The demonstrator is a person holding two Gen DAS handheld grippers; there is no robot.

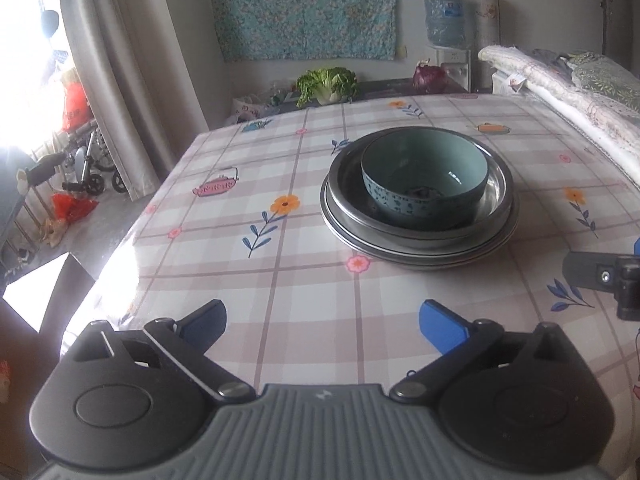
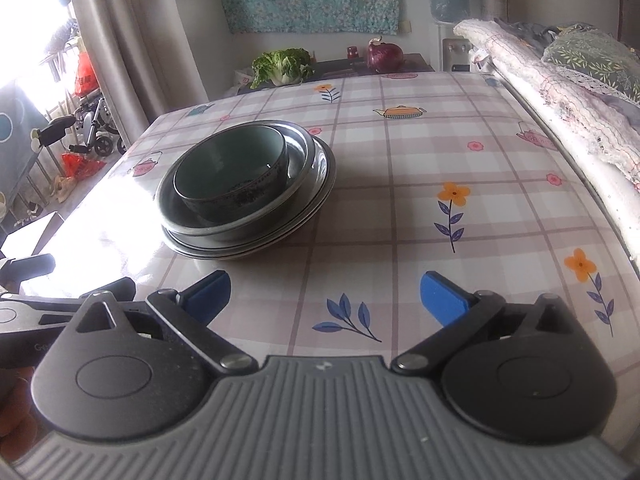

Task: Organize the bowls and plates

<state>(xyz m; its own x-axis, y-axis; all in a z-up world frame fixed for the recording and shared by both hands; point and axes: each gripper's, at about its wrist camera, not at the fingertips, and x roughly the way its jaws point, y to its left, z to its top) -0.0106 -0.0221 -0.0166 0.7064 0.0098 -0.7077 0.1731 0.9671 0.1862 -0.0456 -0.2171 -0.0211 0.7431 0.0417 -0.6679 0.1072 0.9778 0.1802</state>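
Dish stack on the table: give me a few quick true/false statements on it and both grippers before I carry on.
1. The teal bowl sits inside the metal basin. True.
2. The basin rests directly on the tablecloth. False: it rests on stacked plates.
3. The left gripper grips the bowl. False: its jaws are open and empty, short of the stack.
4. The right gripper is open with nothing between its fingers. True.
5. A second bowl lies upside down beside the stack. False: none is visible.
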